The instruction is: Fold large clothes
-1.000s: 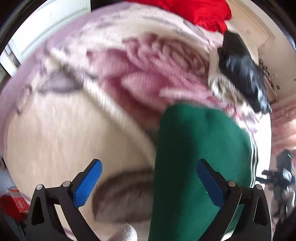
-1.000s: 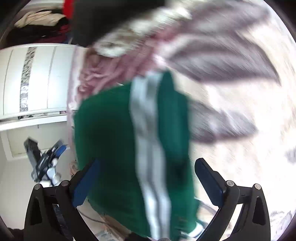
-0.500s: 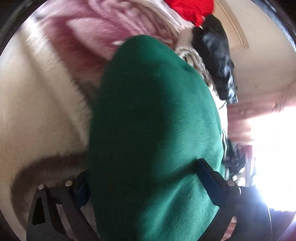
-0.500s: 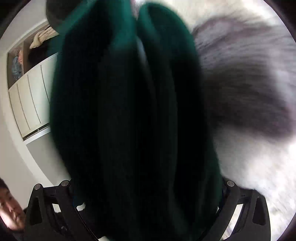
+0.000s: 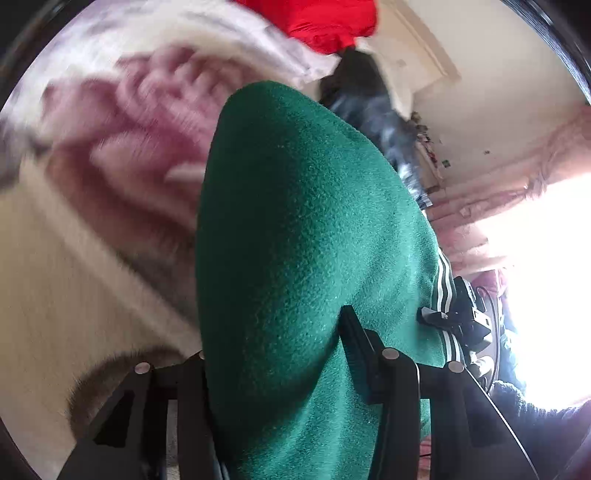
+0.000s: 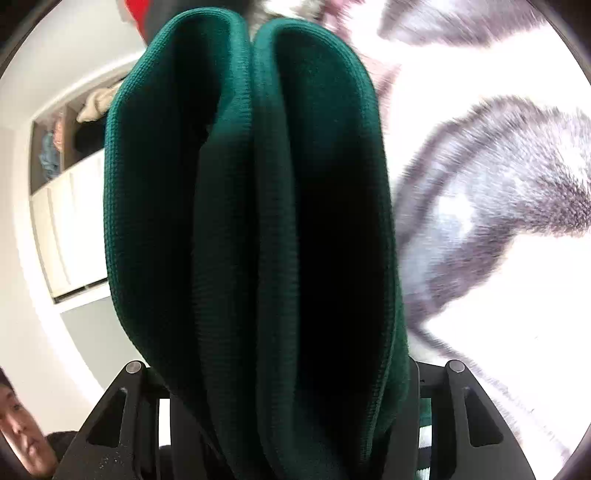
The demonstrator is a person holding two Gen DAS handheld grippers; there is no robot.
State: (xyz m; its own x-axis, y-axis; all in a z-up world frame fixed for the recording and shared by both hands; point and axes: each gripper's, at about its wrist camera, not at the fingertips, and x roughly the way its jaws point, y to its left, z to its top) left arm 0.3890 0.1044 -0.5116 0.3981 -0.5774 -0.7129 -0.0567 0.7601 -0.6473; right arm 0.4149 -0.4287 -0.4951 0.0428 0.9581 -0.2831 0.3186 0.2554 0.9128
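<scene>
Fabric of the green garment (image 5: 310, 229) fills both claws: left gripper (image 5: 273, 343) and right gripper (image 6: 280, 369) have just been closing and now clench its bunched folds. Floral blanket (image 5: 110, 155) spreads at nine o'clock below it.

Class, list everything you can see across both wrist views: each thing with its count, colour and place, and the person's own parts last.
green garment: one, dark green with white side stripes, bunched between both pairs of jaws, filling the middle of both views
blanket: one, cream with pink and grey flower pattern, spread under the garment
red cloth: one, red, far end of the blanket
black garment: one, black, beside the red cloth
wardrobe: one, white, left of the right wrist view, clothes on its open shelf
left hand-held gripper: one, black, has just been closing, pressed on the green garment
right hand-held gripper: one, black, has just been closing, pressed on the green garment
sleeve: one, dark, lower right of the left wrist view
</scene>
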